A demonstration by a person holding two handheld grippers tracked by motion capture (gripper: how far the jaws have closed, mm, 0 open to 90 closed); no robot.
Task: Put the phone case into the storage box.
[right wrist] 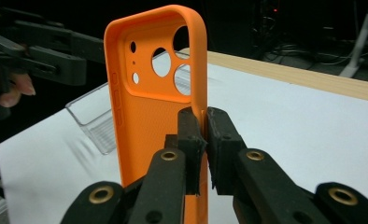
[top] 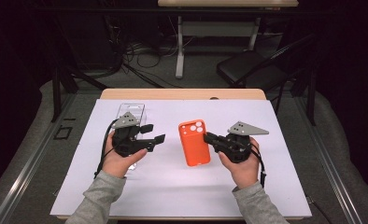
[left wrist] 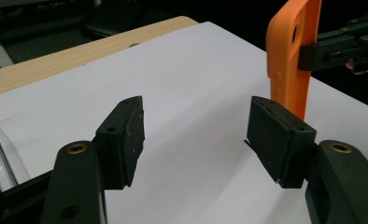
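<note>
The right claw point(right wrist: 201, 140) is pinching the orange phone case point(right wrist: 149, 107) by its side wall above the white surface point(top: 275, 186), while the left claw point(left wrist: 196, 135) is hanging spread and empty, the clear case point(top: 138, 111) waiting untouched.

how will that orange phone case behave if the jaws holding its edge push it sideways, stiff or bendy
Probably bendy: the orange phone case is an empty thin-walled shell with open camera holes, so it may flex or twist. It looks light, since the right gripper holds it by one side wall alone. That narrow pinch could let it pivot or slip if the open left gripper nudges it.
</note>
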